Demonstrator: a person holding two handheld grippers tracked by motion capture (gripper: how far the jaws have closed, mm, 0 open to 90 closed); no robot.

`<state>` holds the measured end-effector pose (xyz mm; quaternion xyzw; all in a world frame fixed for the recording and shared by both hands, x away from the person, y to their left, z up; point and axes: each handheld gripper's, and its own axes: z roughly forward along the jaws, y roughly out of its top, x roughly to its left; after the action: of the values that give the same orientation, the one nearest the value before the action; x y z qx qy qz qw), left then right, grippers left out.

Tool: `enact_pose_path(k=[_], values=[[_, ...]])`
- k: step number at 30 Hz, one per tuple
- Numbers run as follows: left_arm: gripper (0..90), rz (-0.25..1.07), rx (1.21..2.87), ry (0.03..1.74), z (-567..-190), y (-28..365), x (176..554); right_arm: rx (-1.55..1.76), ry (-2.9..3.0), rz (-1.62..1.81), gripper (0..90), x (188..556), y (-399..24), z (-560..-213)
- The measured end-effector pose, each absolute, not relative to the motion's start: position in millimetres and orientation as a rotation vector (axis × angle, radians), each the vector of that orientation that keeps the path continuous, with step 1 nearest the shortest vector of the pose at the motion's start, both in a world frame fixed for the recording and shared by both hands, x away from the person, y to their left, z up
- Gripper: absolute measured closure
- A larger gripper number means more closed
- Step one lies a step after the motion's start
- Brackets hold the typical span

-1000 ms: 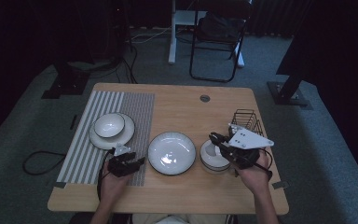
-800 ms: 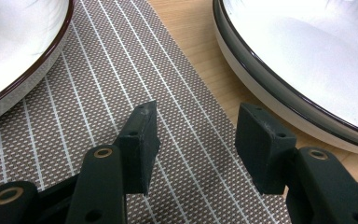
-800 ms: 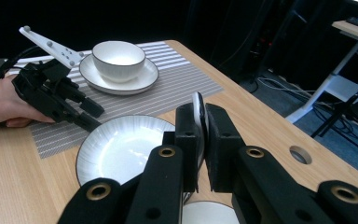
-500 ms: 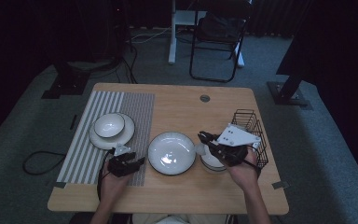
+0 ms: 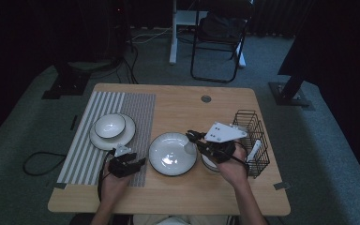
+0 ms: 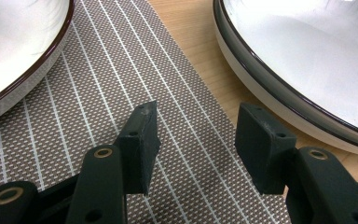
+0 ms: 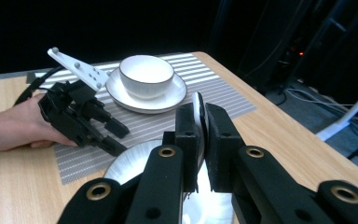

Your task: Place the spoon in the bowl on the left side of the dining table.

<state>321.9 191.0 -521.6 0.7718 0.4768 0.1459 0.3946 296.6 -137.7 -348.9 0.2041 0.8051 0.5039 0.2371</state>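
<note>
My right claw (image 7: pixel 199 122) is clamped on a small white dish (image 7: pixel 197 116), held on edge over the big plate (image 5: pixel 172 153) at frame centre; I'd lower it flat and gently. Left claw (image 6: pixel 196 140) rests open and empty on the mat (image 6: pixel 121 84). Since the earlier frame, the right claw has slid leftward from the rack (image 5: pixel 251 136).

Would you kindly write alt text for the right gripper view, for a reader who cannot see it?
The right gripper pinches the rim of a thin white dish on edge above a large white plate. Beyond, a hand holds the left gripper on a striped mat, near a bowl on a saucer.
</note>
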Motion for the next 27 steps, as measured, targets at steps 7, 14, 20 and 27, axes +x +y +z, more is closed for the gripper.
enact_pose_path(k=[7, 14, 20, 27], values=[[50.1, 0.371, 1.956, 1.210, -522, 191, 322, 0.548, 2.231, 1.401, 84.5, 306, -125, -351], [50.0, 0.373, 1.958, 1.209, -522, 191, 322, 0.543, 2.261, 1.431, 84.6, 316, -109, -351], [50.0, 0.373, 1.960, 1.208, -522, 191, 322, 0.537, 2.284, 1.435, 84.5, 325, -97, -353], [49.9, 0.379, 1.959, 1.209, -522, 190, 322, 0.535, 2.300, 1.447, 84.6, 335, -87, -353]])
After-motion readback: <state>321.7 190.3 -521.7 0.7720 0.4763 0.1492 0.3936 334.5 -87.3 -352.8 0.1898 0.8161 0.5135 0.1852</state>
